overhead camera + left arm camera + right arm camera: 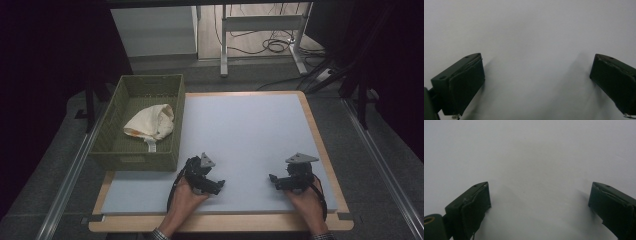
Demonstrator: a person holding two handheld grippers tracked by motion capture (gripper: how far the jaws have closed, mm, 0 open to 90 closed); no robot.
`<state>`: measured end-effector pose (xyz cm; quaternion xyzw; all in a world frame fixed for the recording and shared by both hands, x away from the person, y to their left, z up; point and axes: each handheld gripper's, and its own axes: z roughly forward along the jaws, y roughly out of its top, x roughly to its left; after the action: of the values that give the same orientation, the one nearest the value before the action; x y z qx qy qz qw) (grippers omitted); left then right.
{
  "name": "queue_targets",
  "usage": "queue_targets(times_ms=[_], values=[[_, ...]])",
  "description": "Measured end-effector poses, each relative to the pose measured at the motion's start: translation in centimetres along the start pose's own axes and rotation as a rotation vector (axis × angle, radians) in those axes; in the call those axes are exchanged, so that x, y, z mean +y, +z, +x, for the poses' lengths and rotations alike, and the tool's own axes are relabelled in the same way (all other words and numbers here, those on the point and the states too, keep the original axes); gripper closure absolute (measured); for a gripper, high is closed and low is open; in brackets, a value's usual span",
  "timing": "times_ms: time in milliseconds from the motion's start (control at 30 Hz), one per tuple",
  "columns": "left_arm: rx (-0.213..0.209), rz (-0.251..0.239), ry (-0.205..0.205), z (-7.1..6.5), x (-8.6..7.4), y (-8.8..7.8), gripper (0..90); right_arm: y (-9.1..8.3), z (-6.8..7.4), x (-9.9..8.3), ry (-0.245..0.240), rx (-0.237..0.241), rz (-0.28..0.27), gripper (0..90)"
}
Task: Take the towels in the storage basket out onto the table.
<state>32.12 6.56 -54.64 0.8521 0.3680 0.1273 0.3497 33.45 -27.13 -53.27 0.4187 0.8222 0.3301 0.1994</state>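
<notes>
- the left gripper is held low over the grey surface at about 7 o'clock, its jaws spread wide with nothing between them; in the left gripper view bare mat is seen between the two black pads.
- the right gripper is rested at about 5 o'clock, its jaws likewise parted and empty, pointed toward 9 o'clock.
- the cream cloth is found bunched inside the green woven basket, which is set at 10 o'clock, just beside the surface's left edge; a small tab is seen hanging from the cloth's near side.
- the step in hand is judged to be a rest or start pose: nothing is touched and both grippers are kept well apart from the cloth.
- if the cloth is to be taken out, the left gripper, being nearer, would need to be lifted over the basket's near wall, lowered onto a raised fold, and closed there; a loose pinch could let the fabric slip.
</notes>
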Motion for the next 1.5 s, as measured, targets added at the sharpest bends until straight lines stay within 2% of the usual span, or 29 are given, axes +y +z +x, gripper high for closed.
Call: queue_targets(times_ms=[900,1133,1267,1500], values=[[-0.004,0.002,0.000,0.0,0.0,0.0,0.0,0.0,0.0,0.0,0.000,-0.001,-0.001,4.1],[-0.012,-0.001,0.015,0.0,0.1,-0.1,2.4,0.0,0.0,0.0,0.000,0.000,-0.001,4.1],[-0.021,0.011,0.031,-0.2,0.5,-0.2,2.4,0.0,0.0,0.0,0.000,-0.001,-0.001,4.1],[-0.028,-0.006,0.054,-0.2,2.2,-1.1,2.5,0.0,0.0,0.0,0.000,-0.001,-0.001,4.1]])
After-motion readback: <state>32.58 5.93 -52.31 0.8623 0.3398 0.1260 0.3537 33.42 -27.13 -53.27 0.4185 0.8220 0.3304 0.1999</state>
